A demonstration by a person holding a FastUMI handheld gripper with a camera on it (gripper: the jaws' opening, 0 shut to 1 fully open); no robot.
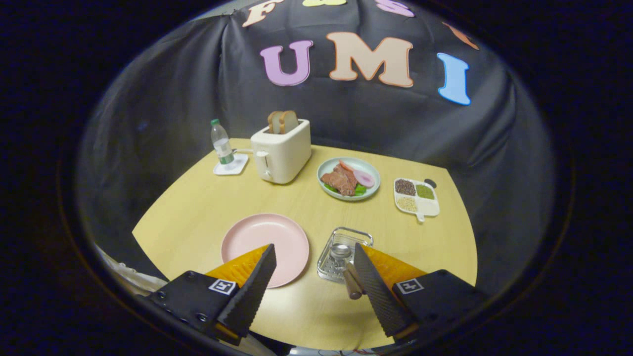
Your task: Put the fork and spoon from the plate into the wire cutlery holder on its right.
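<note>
Fingers spread wide, nothing between them; gripper (311,277) hangs above the near part of the table (198,207), empty.

Plate (265,248) lies just ahead of the left finger, whose tip overlaps its near rim in view. Plate surface reads bare: no fork, no spoon on the visible part. A small strip under the finger is hidden.

Holder (344,252) sits just right of the plate, close to the right finger's tip. Inside it: a spoon (340,250), bowl toward the far end, and wooden handles (352,284) sticking out over the near edge toward the finger. At least two handles seem to lie there side by side, but the finger covers part of them. Fork's tines not clearly made out; cannot confirm it as a separate piece.

Judgement on progress: spoon is placed. Fork most likely placed too, given the bare plate and the second handle. If so, task is essentially done, with only a withdrawal left. If the fork is hidden elsewhere, one pick and drop remains.

Beyond: a food plate (348,179) and a divided dish (417,198) of grains farther right. Toaster (281,151) with bread at the far side, bottle (221,142) on a coaster left of it. All well apart from the working area.
</note>
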